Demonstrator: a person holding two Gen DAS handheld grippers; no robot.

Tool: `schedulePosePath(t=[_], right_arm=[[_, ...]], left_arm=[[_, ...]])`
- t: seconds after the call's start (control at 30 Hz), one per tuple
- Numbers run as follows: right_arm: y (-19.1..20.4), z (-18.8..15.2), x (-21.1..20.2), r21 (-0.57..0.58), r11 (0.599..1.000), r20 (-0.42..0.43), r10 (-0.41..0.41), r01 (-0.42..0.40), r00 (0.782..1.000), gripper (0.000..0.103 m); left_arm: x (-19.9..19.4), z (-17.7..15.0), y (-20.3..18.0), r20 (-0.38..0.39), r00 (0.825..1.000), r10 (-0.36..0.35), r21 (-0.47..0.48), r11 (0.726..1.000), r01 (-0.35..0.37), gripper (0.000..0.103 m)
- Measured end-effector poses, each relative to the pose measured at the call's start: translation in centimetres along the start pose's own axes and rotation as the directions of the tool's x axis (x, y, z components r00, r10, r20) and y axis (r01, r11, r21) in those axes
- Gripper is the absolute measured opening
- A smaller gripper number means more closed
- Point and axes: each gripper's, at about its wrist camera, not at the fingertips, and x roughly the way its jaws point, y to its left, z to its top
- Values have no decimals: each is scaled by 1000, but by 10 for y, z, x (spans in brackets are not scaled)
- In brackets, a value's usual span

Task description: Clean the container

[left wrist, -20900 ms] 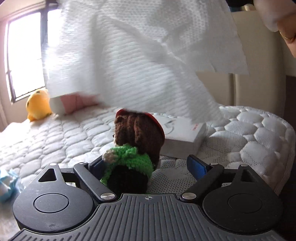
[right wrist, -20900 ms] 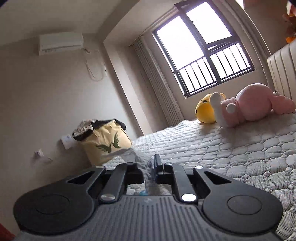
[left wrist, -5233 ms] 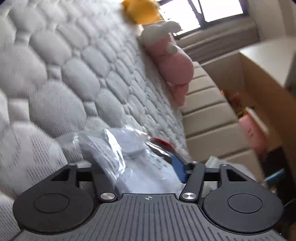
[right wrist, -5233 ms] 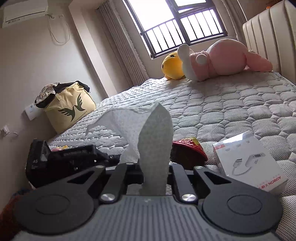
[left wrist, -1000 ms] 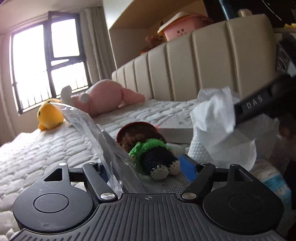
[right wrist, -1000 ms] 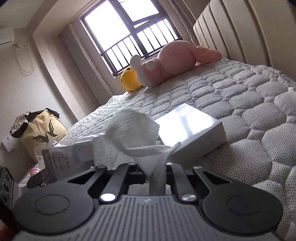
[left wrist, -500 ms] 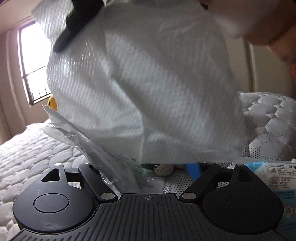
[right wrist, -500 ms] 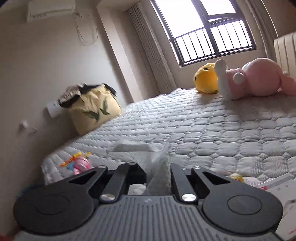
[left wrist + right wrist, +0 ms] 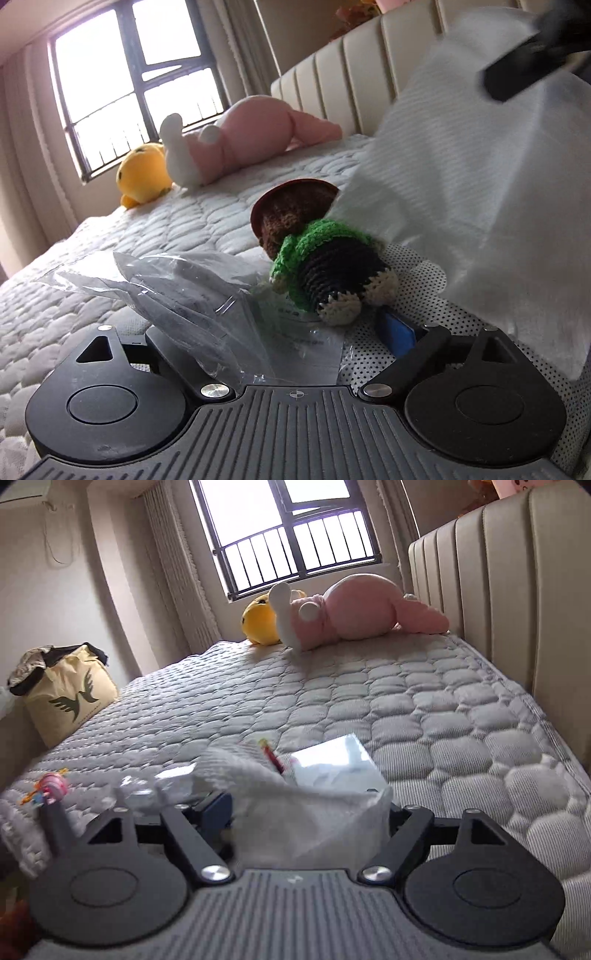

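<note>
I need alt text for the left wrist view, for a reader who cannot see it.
The open left gripper points over a quilted mattress at a crocheted doll lying beside a clear plastic bag. A white paper towel hangs at the right; pink and yellow plush toys lie by the window.

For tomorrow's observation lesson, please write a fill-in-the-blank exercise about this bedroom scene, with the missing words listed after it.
1. The crocheted doll with the green top lies on the quilted ____.
2. The pink plush toy lies beside a plush toy coloured ____.
3. The crumpled clear plastic bag is in the ____ gripper.
4. The white paper towel sits between the open fingers of the ____ gripper.

Missing words: mattress; yellow; left; right
</note>
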Motion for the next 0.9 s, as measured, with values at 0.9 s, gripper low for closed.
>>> schedulePosePath(t=[0.9], right_arm=[[-23, 60, 28, -228, 913, 224, -289, 338, 931, 87]], left_arm=[[-56, 24, 70, 151, 978, 143, -107, 986, -127, 100]])
